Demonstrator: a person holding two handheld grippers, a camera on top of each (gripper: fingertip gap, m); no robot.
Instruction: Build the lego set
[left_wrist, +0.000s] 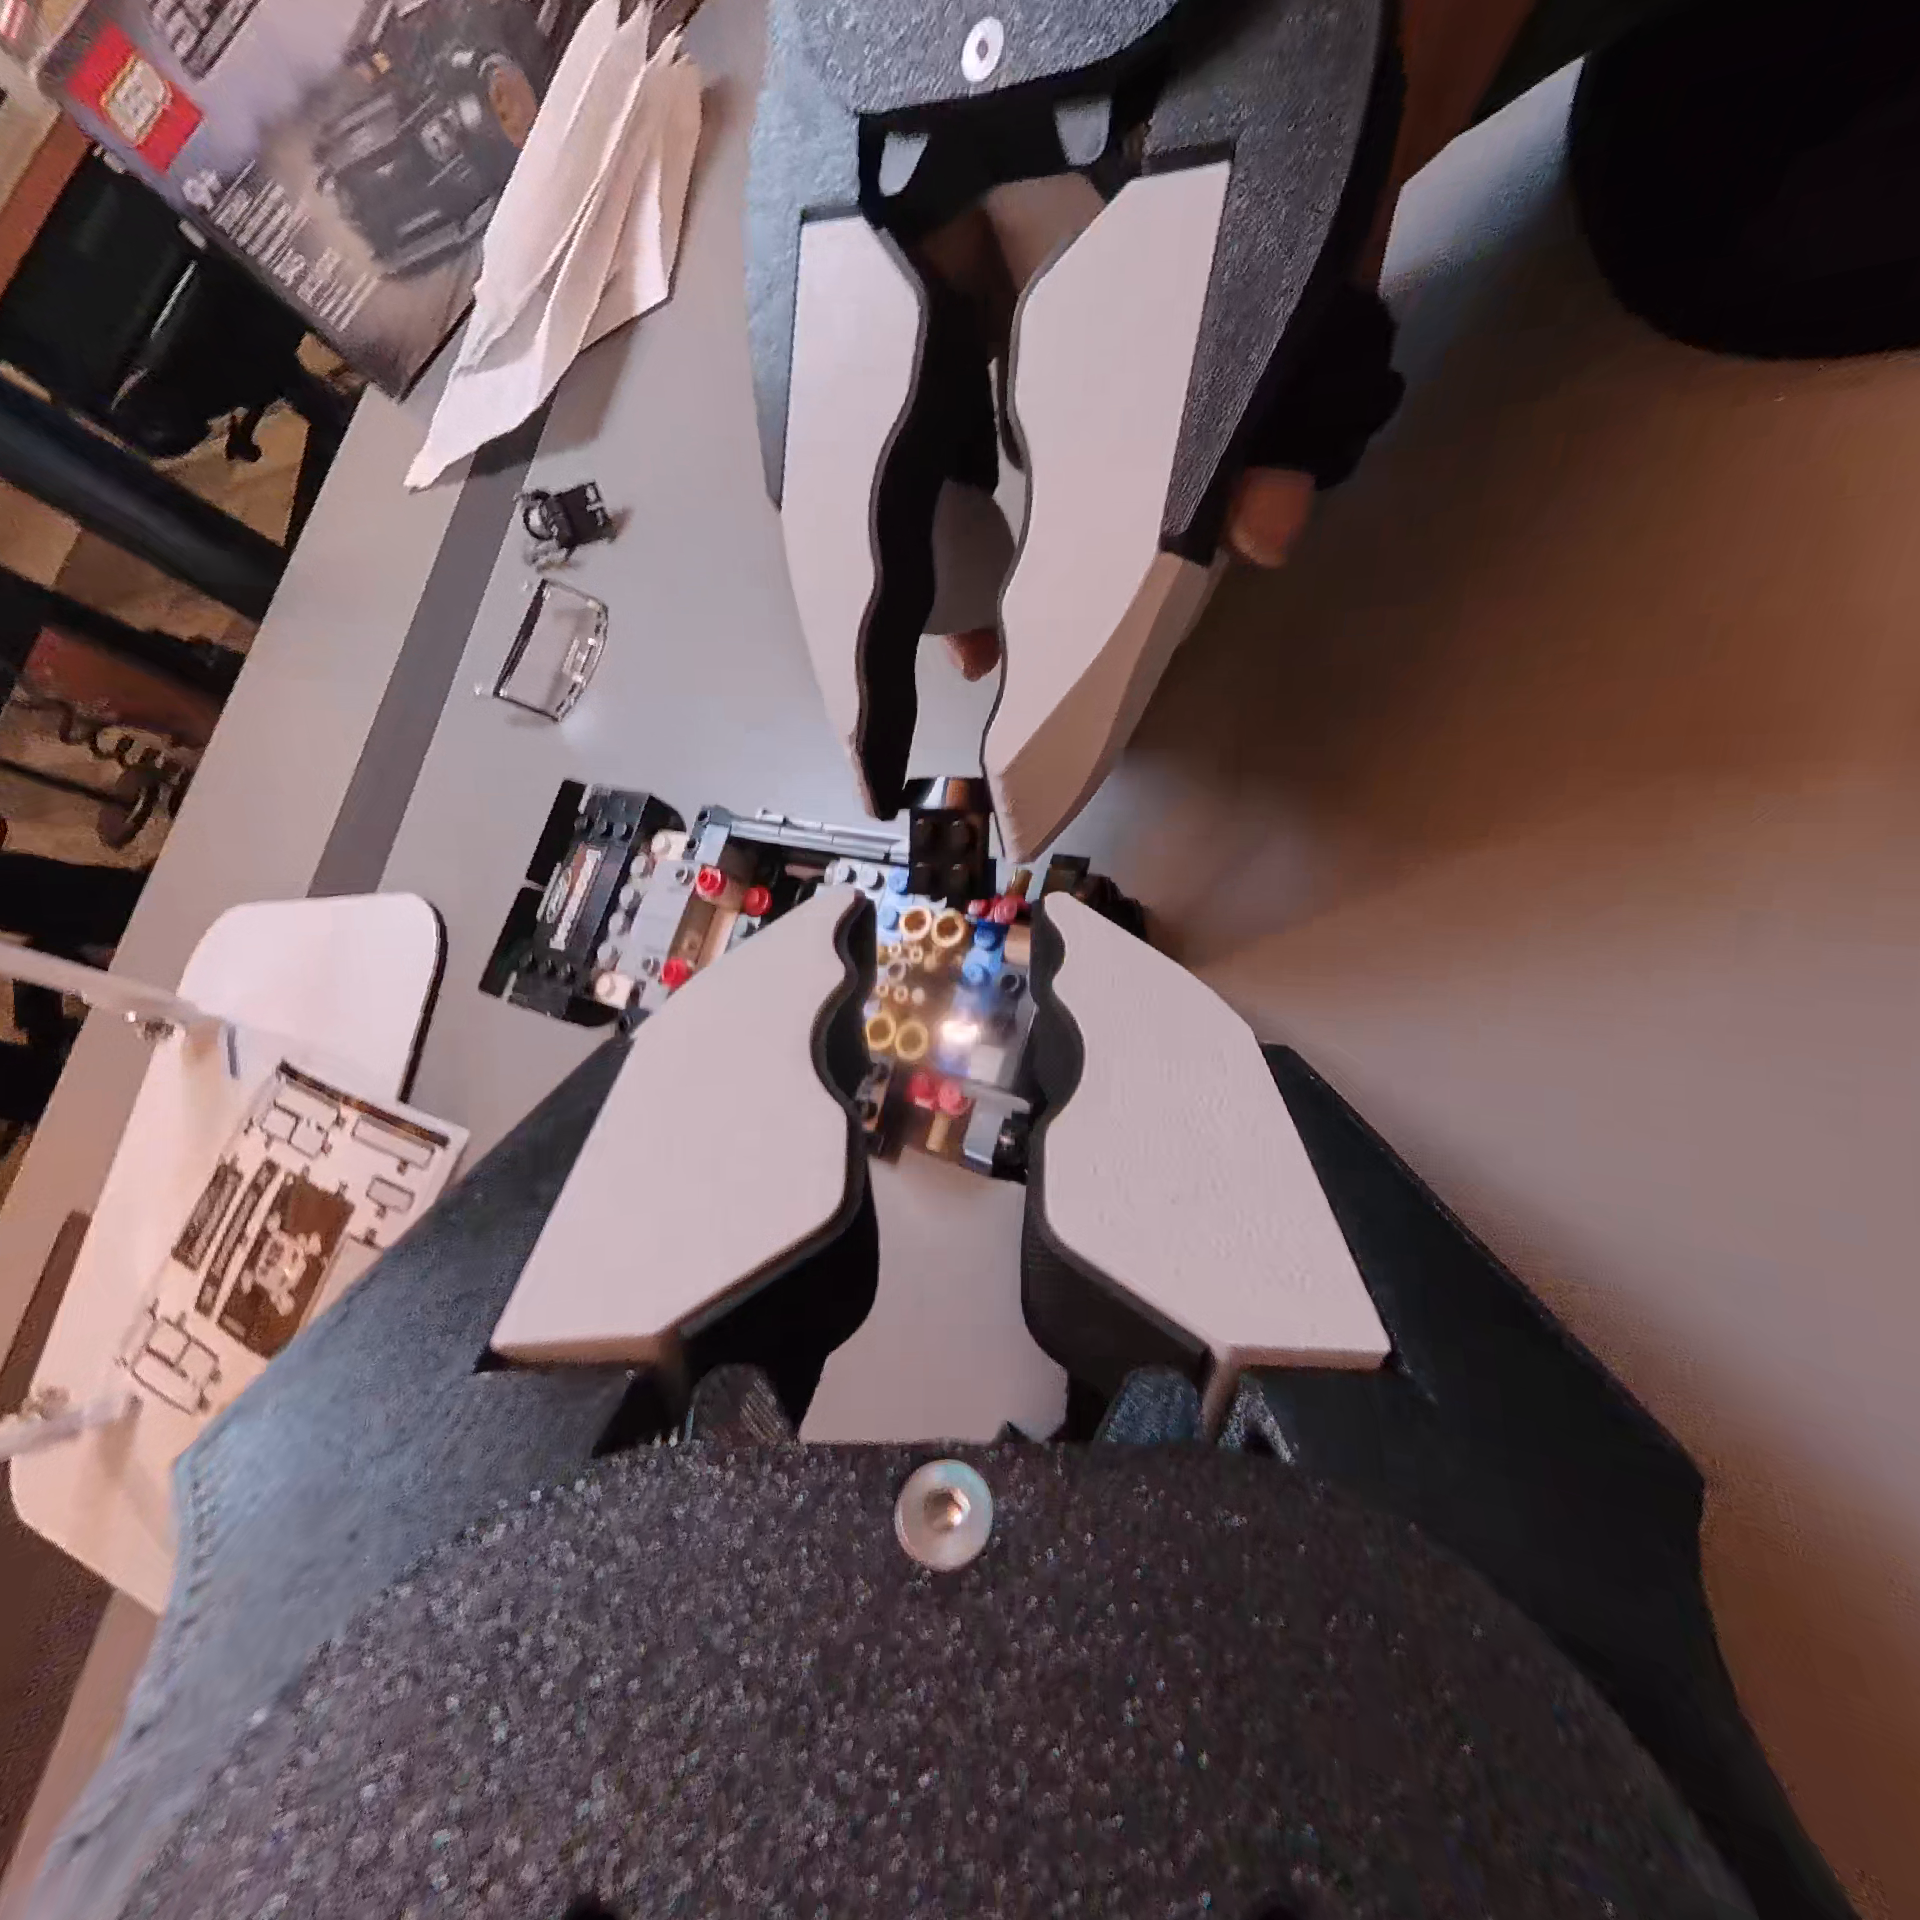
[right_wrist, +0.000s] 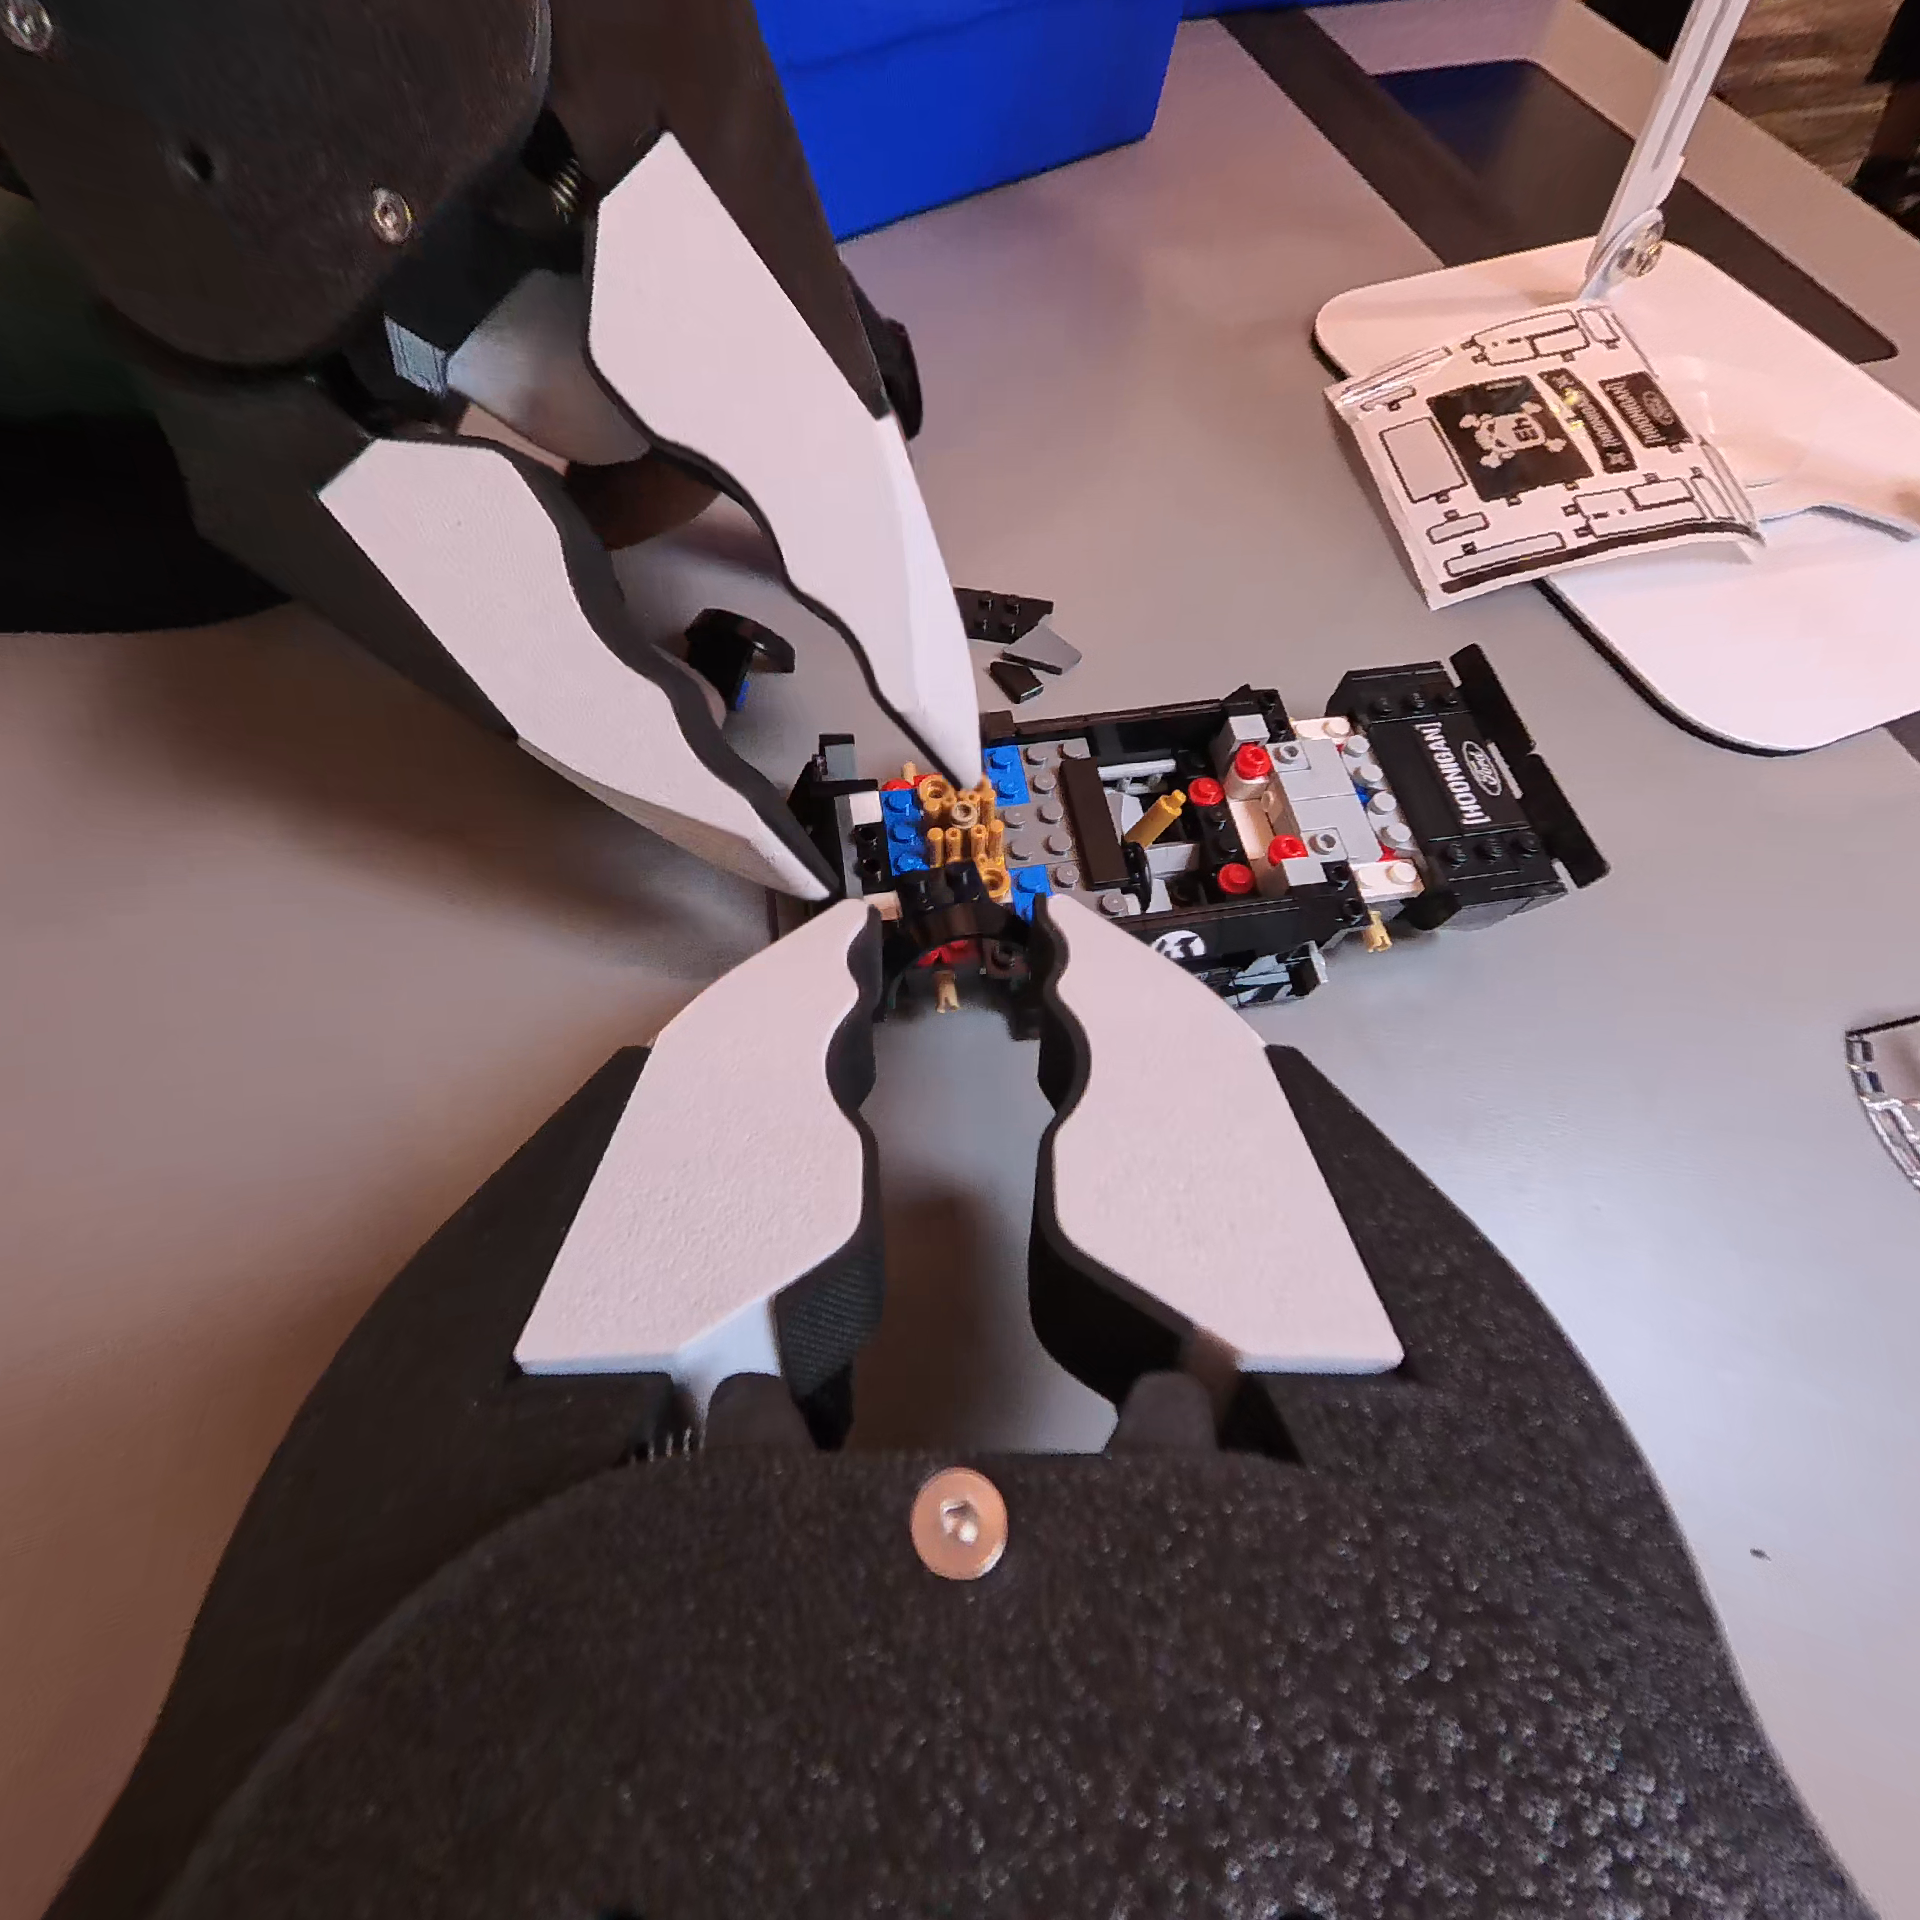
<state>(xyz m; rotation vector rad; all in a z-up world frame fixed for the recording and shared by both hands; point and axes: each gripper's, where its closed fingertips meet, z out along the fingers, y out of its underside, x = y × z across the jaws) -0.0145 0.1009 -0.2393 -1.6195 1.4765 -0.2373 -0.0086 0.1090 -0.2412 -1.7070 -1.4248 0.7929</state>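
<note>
the lego car (right_wrist: 1195, 831) is lying on the grey surface (right_wrist: 1455, 1195), part built, its roof off and its studs showing: gold pieces and blue plates at one end, red studs and a black printed panel at the other. both tools are crowding in at the gold-and-blue end.

the left tool (left_wrist: 951, 914) is sitting with its jaws part open, straddling that end of the car, the sides lying between the pads; whether it is actually squeezing the car i cannot tell. the right tool (right_wrist: 956, 909) is likewise part open, and a small black arched piece (right_wrist: 951, 914) is sitting between its tips, right against the side of the car. it looks to be holding that piece, though the contact is hard to read.

i am judging that the black piece is being seated onto the chassis. the risk here is a skewed press: if the piece is going down tilted, the studs are not catching and it is popping loose, or the gold cluster (right_wrist: 961, 821) is getting knocked off by the crowded tips. if the left tool is not bracing firmly, the car is sliding on the smooth surface. loose black bits (right_wrist: 1013, 634) are lying just beyond, and a sticker sheet (right_wrist: 1538, 457) is resting on a white stand base (right_wrist: 1766, 665).
</note>
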